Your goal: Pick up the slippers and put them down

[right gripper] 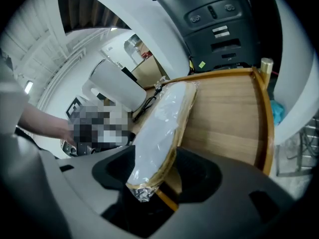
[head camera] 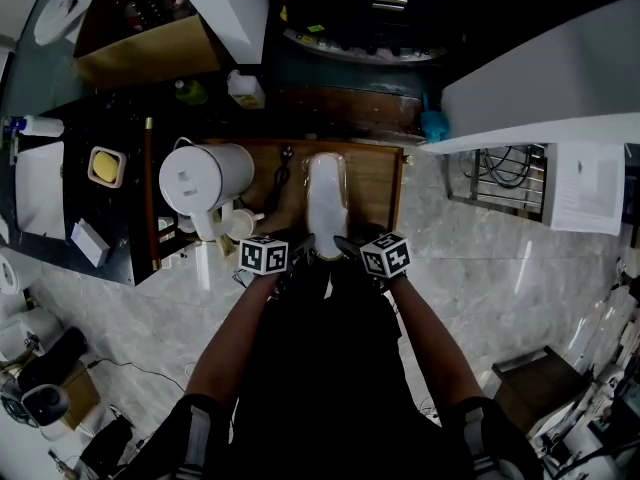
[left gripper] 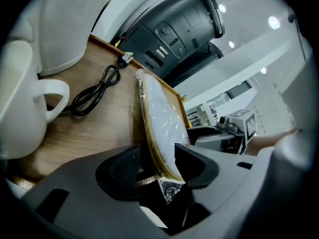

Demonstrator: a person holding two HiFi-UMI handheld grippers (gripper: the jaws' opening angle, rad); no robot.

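Note:
A pair of white slippers point(head camera: 326, 193) wrapped in clear plastic lies lengthwise on a wooden tray point(head camera: 375, 183). Both grippers are at its near end. My left gripper point(head camera: 300, 265) comes from the left and my right gripper point(head camera: 350, 251) from the right. In the left gripper view the slippers point(left gripper: 159, 123) stand edge-on between the wide jaws of the left gripper point(left gripper: 157, 166), with a gap at the left pad. In the right gripper view the slippers' point(right gripper: 162, 128) crinkled plastic tip hangs between the spread jaws of the right gripper point(right gripper: 164, 168), and neither pad presses on it.
A white kettle point(head camera: 205, 178) stands on the tray's left part, with a black cable point(head camera: 282, 168) beside it and a white cup point(left gripper: 20, 108) near the left gripper. A dark machine point(left gripper: 174, 29) rises behind the tray. Marble floor point(head camera: 470, 268) lies to the right.

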